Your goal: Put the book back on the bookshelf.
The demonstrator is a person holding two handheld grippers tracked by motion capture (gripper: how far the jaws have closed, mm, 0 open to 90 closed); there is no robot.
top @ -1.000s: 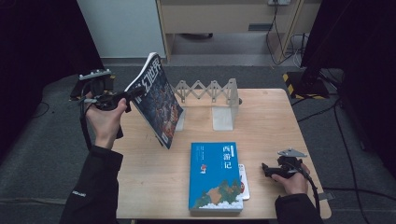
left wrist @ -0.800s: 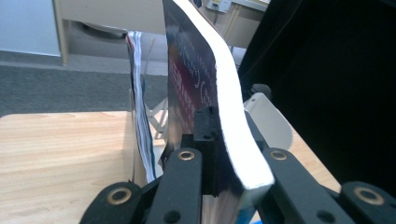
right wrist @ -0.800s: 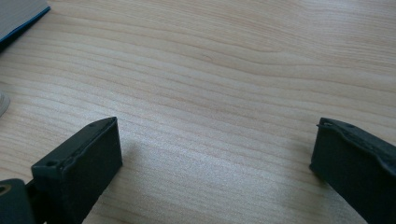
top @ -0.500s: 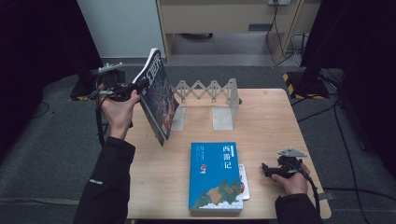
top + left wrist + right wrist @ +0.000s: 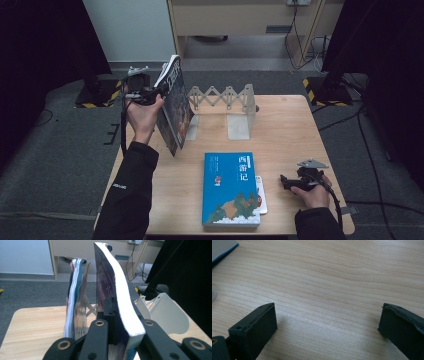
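Observation:
My left gripper (image 5: 157, 93) is raised over the table's back left corner, shut on a thick dark-covered book (image 5: 176, 107). The book stands nearly upright, its lower corner close to the tabletop. In the left gripper view the jaws of the left gripper (image 5: 125, 322) clamp the white page block of the dark book (image 5: 117, 295); a thinner sheaf of colourful pages (image 5: 75, 305) hangs apart on its left. A blue book (image 5: 231, 187) lies flat at the front centre. My right gripper (image 5: 286, 181) rests low at the front right, open over bare wood (image 5: 327, 325), beside the blue book's corner (image 5: 222, 247).
A white accordion book rack (image 5: 225, 97) with upright end plates stands at the back centre; one end plate (image 5: 166, 315) is just right of the held book. A white item with red (image 5: 261, 195) pokes out under the blue book's right edge. A wooden cabinet stands behind the table.
The left gripper has carried the dark book rightward and closer to the rack, turning it more upright. The right gripper and the blue book have stayed where they were.

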